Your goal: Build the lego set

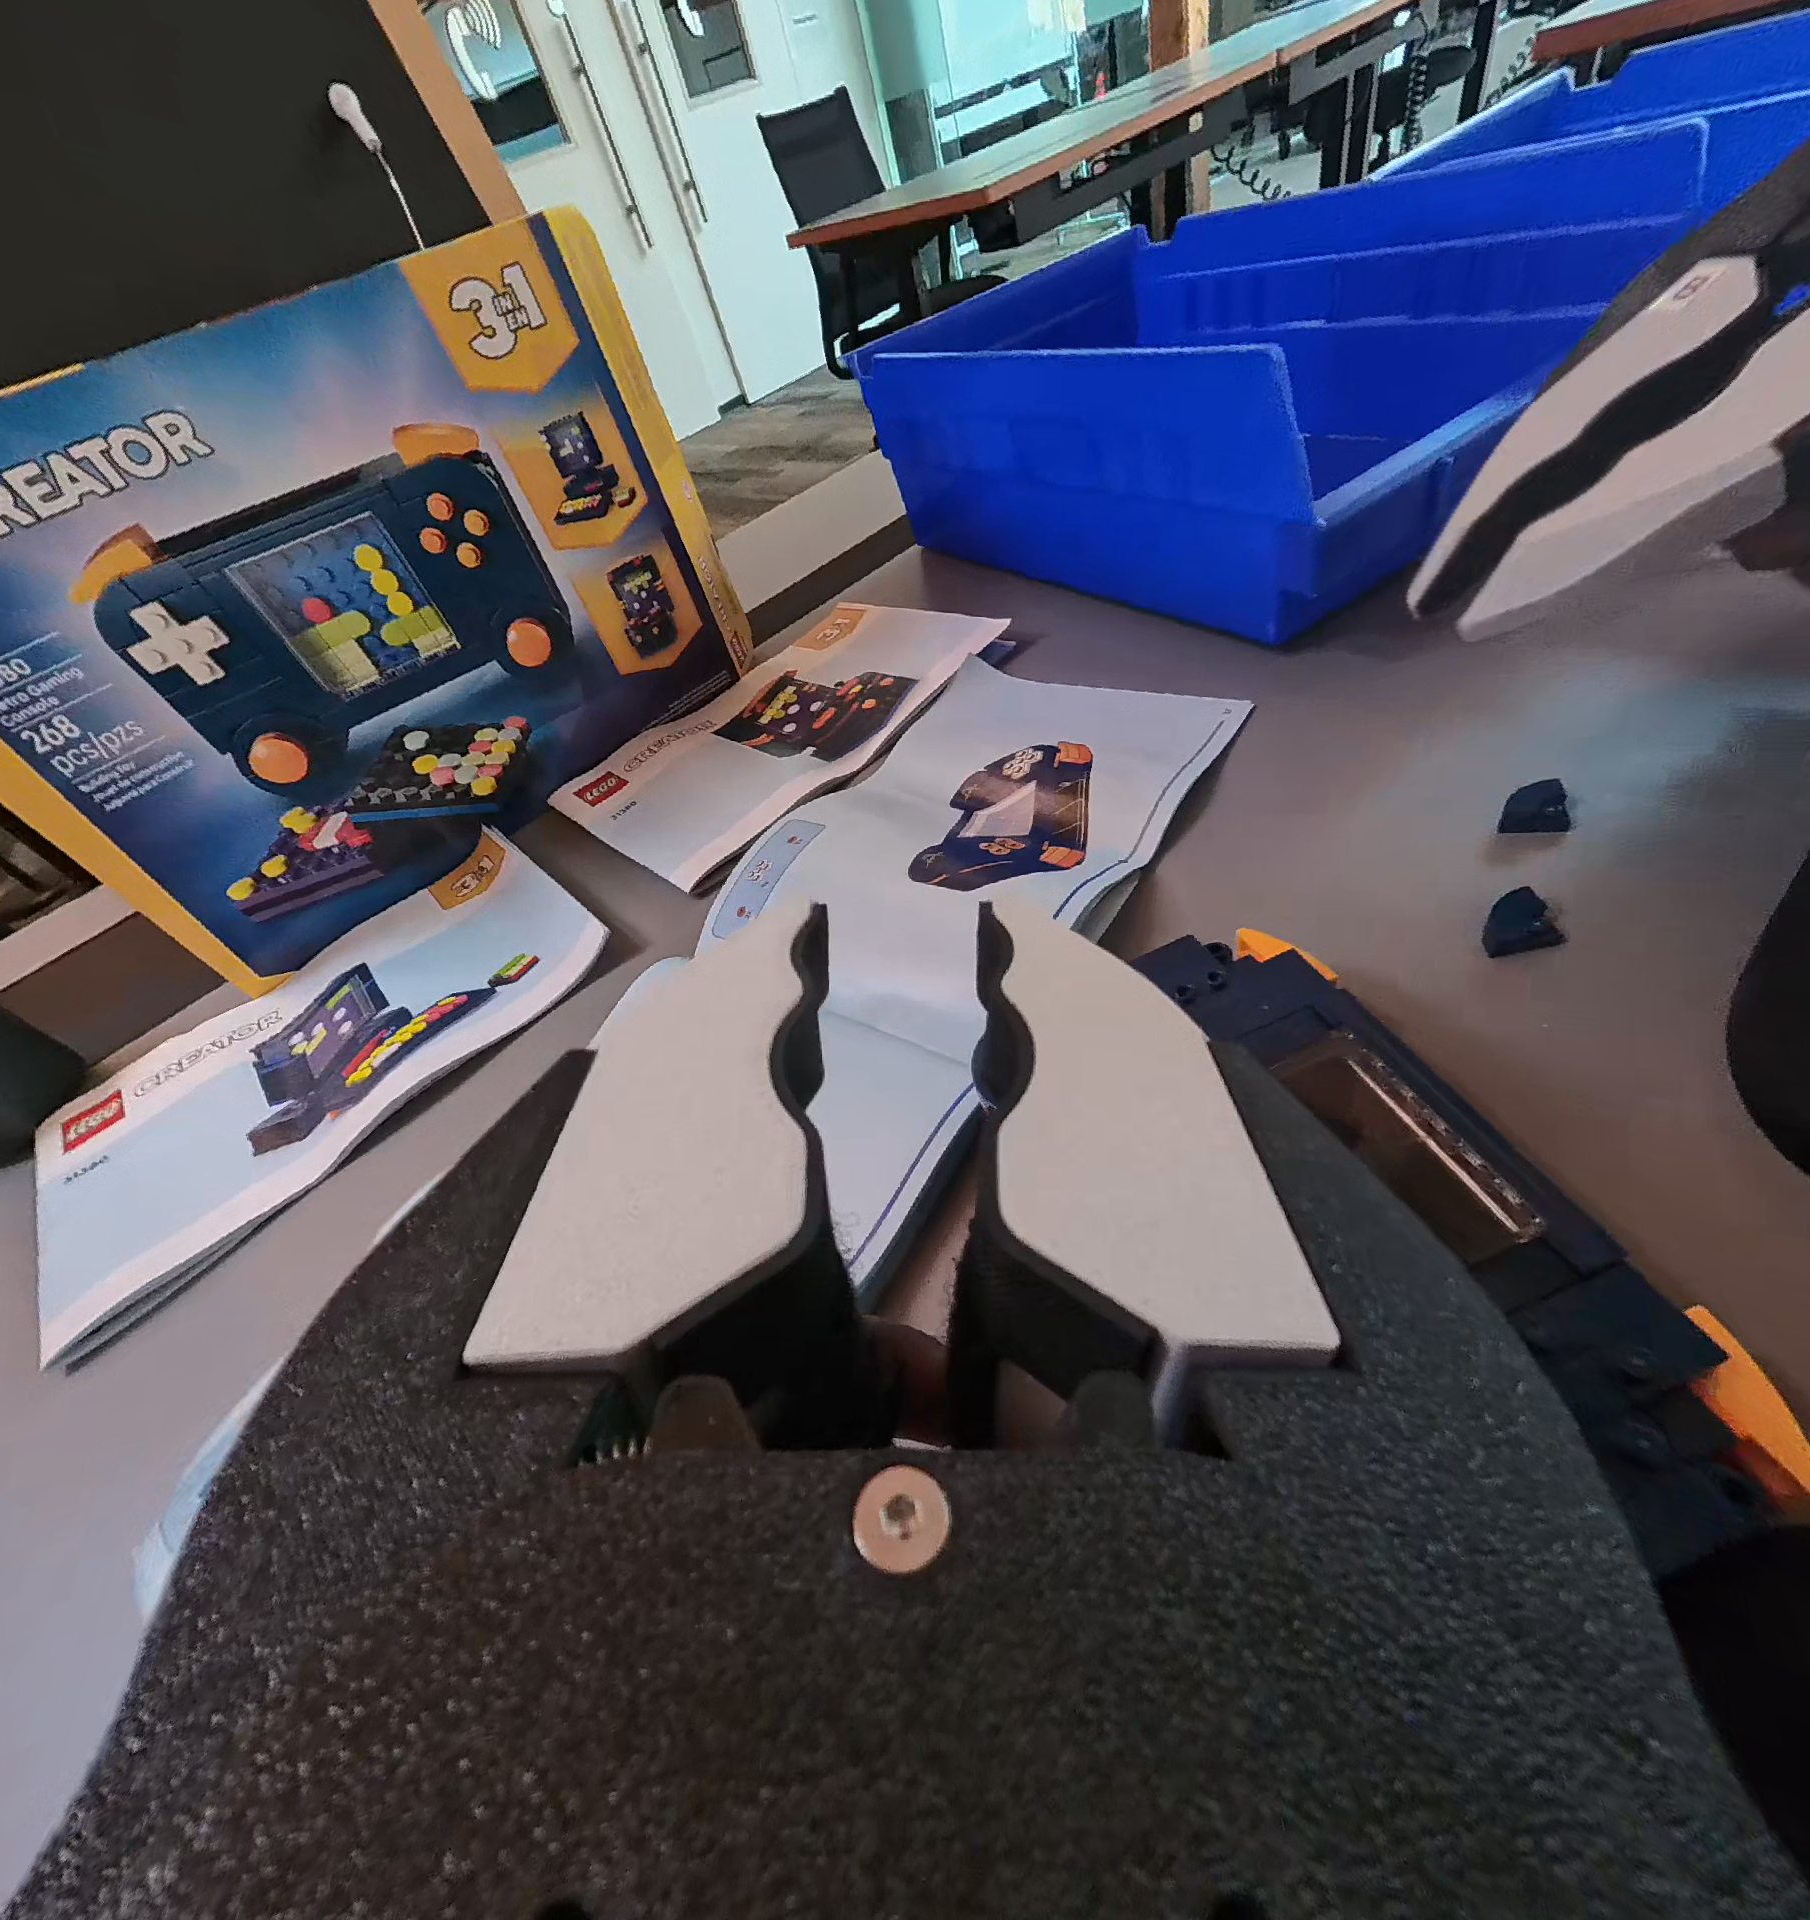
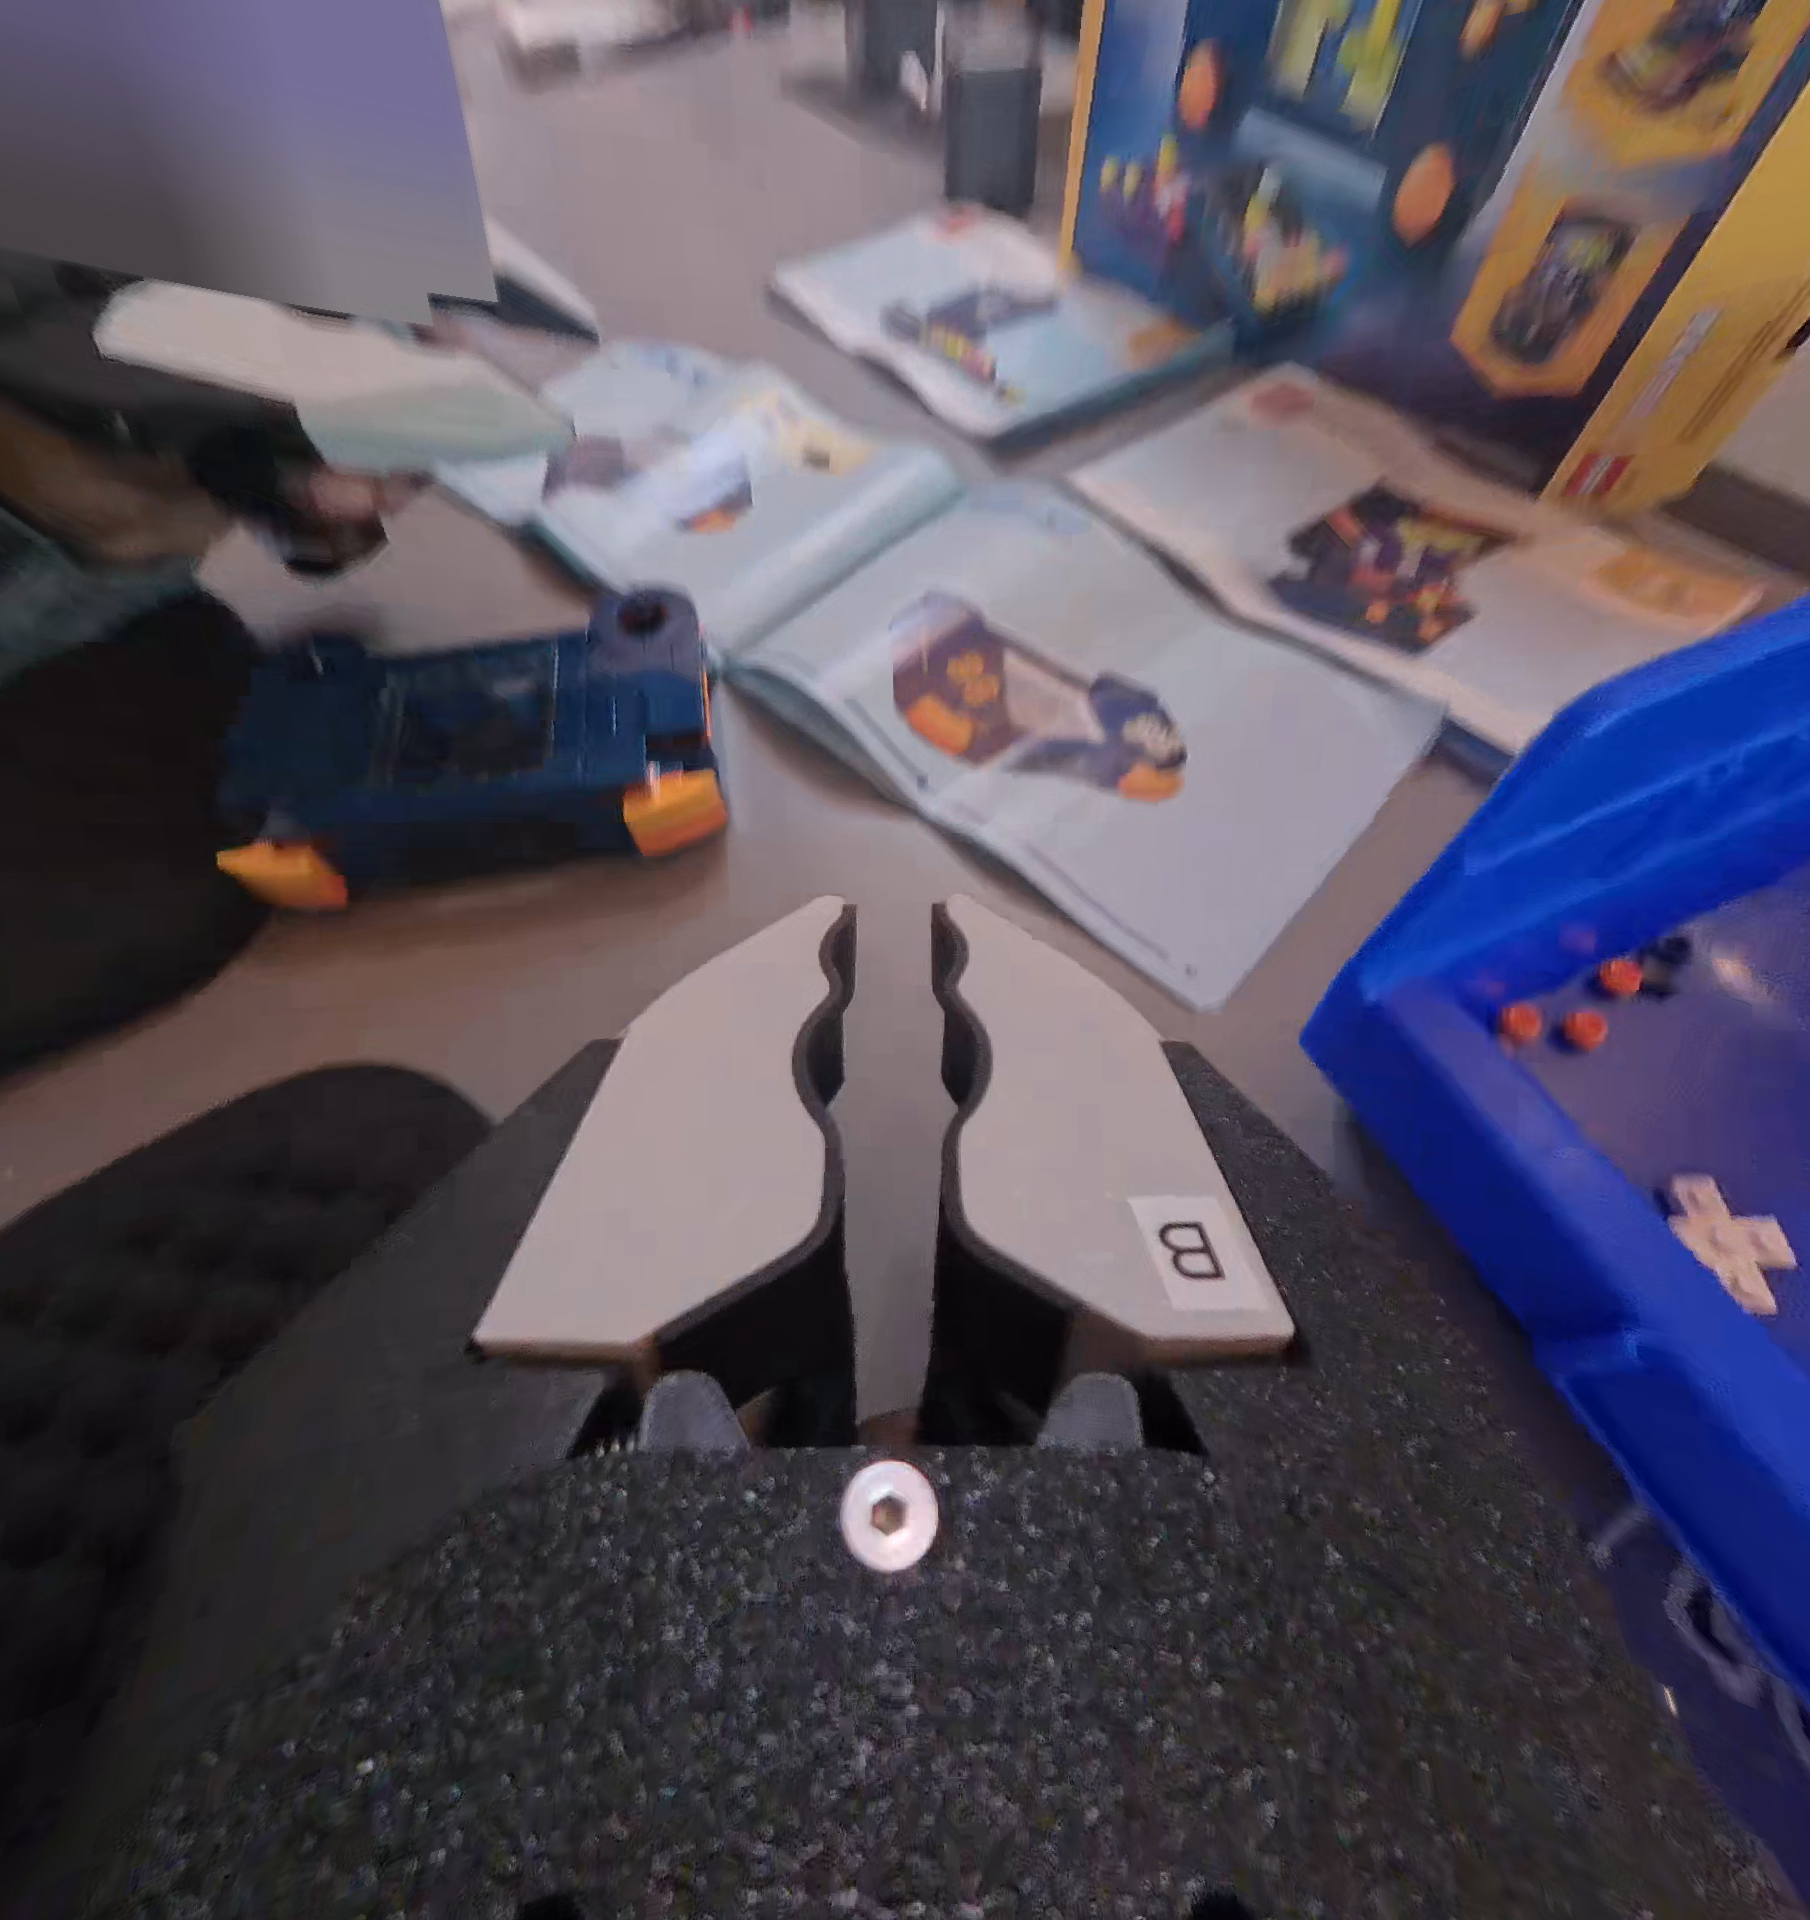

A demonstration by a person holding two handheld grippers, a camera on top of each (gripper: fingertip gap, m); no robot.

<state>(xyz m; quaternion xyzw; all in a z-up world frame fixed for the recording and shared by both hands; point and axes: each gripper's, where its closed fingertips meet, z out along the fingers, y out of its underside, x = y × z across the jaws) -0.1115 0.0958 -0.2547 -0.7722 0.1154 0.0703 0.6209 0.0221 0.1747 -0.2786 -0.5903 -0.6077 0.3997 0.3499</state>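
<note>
Two hand-held grippers, left [image 1: 901,925] and right [image 2: 893,914], parted, empty, near navy model [image 2: 465,748] on counter [image 2: 527,966].

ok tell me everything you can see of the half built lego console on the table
The console is a long, low block of dark blue bricks, plastic by the look, lying flat on the grey table. Two orange wedge pieces stick out at the corners of one long side. A recessed, darker panel fills its middle, and a round socket sits on top at one end. It lies beside the open booklet; whether they touch is unclear. The left gripper hovers close by, holding nothing.
</note>
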